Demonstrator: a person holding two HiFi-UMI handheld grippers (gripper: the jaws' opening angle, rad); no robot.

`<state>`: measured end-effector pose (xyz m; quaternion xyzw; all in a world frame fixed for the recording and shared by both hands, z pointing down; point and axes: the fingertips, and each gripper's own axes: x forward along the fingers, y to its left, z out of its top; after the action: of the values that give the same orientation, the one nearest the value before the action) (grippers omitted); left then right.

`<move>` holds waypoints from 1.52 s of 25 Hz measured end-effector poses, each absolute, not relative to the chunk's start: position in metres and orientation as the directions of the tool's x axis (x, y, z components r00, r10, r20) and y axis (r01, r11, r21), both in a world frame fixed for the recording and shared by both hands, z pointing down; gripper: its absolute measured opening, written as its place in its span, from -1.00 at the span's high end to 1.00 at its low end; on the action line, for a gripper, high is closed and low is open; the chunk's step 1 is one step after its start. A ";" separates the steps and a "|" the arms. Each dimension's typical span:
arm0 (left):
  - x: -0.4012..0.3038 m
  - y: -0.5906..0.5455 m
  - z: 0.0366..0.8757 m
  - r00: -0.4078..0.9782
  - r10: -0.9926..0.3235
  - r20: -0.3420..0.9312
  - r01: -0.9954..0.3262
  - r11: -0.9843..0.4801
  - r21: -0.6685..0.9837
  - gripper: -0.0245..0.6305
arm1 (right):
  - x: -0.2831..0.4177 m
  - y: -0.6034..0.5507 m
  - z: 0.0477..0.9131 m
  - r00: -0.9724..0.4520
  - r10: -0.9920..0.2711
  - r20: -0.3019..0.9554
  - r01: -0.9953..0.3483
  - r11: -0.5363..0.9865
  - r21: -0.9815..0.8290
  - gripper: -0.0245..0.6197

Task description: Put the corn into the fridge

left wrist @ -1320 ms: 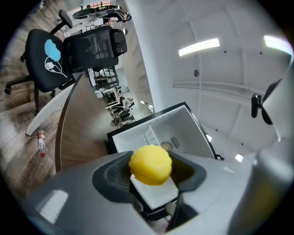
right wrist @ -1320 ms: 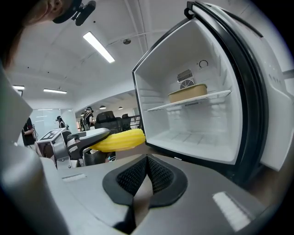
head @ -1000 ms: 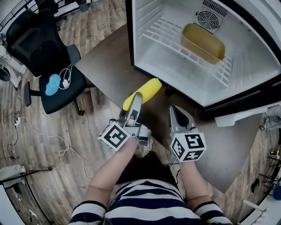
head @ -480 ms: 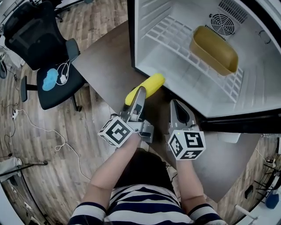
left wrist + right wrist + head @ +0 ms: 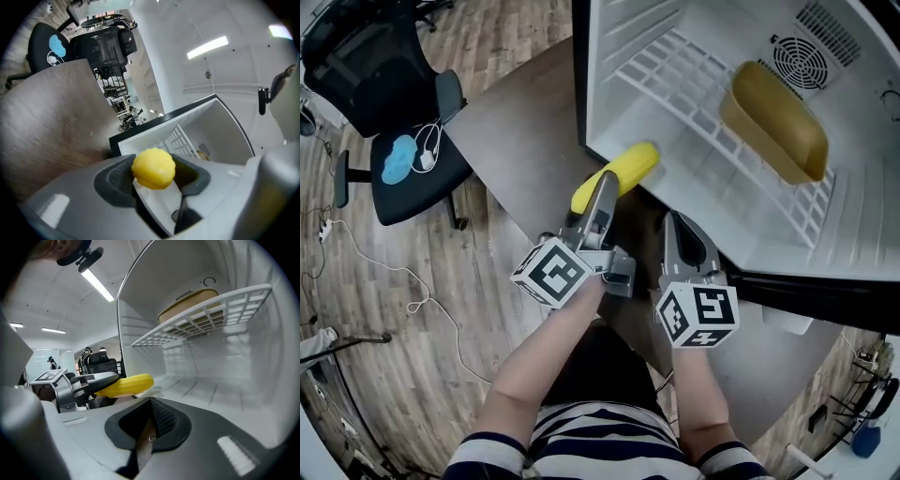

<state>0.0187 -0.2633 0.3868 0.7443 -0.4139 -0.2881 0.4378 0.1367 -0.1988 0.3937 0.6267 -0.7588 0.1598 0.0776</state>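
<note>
Left gripper (image 5: 602,192) has its jaws clamped on the corn cob (image 5: 619,173), and the cob's tip pokes over the open mini fridge's (image 5: 694,202) threshold. Right gripper (image 5: 679,236) hovers alongside, jaws together, nothing in them. Carry nearly done, I'd say. Setting it down inside and letting go remain.

Fridge (image 5: 609,56): one.
Inside fridge: wire shelf (image 5: 675,75), one; yellow tub (image 5: 773,122), one; round fan vent (image 5: 811,61), one.
Corn (image 5: 623,172): one, at fridge's front edge.
Grippers: two, left gripper (image 5: 605,185) and right gripper (image 5: 673,221), both just before fridge's opening.
Marker cubes: two, one per gripper (image 5: 553,274) (image 5: 698,316).
Table (image 5: 525,131): one, under fridge.
Office chair (image 5: 356,66): one, well left of fridge.
Blue item (image 5: 397,157): one, left of fridge.
</note>
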 end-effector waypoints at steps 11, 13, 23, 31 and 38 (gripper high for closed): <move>0.026 -0.287 0.392 0.461 -0.887 -0.018 -0.410 -0.231 0.883 0.93 | 0.139 -0.207 0.402 -0.218 -0.921 0.322 -0.974 0.183 -0.136 0.95; 0.028 -0.289 0.395 0.458 -0.889 -0.006 -0.401 -0.212 0.891 0.93 | 0.139 -0.208 0.403 -0.222 -0.920 0.322 -0.973 0.186 -0.139 0.95; 0.040 -0.298 0.399 0.478 -0.877 0.048 -0.425 -0.183 0.887 0.93 | 0.134 -0.210 0.403 -0.245 -0.919 0.309 -0.966 0.206 -0.156 0.95; 0.052 -0.305 0.399 0.536 -0.834 0.128 -0.463 -0.164 0.871 0.93 | 0.140 -0.208 0.402 -0.239 -0.922 0.306 -0.968 0.199 -0.155 0.95; 0.054 -0.309 0.401 0.535 -0.824 0.185 -0.487 -0.122 0.865 0.93 | 0.137 -0.205 0.399 -0.248 -0.921 0.301 -0.965 0.208 -0.158 0.95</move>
<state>0.0536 -0.3086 0.4014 0.7287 -0.4498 -0.1734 0.4865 0.1365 -0.2053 0.3992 0.6092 -0.7739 0.1578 0.0705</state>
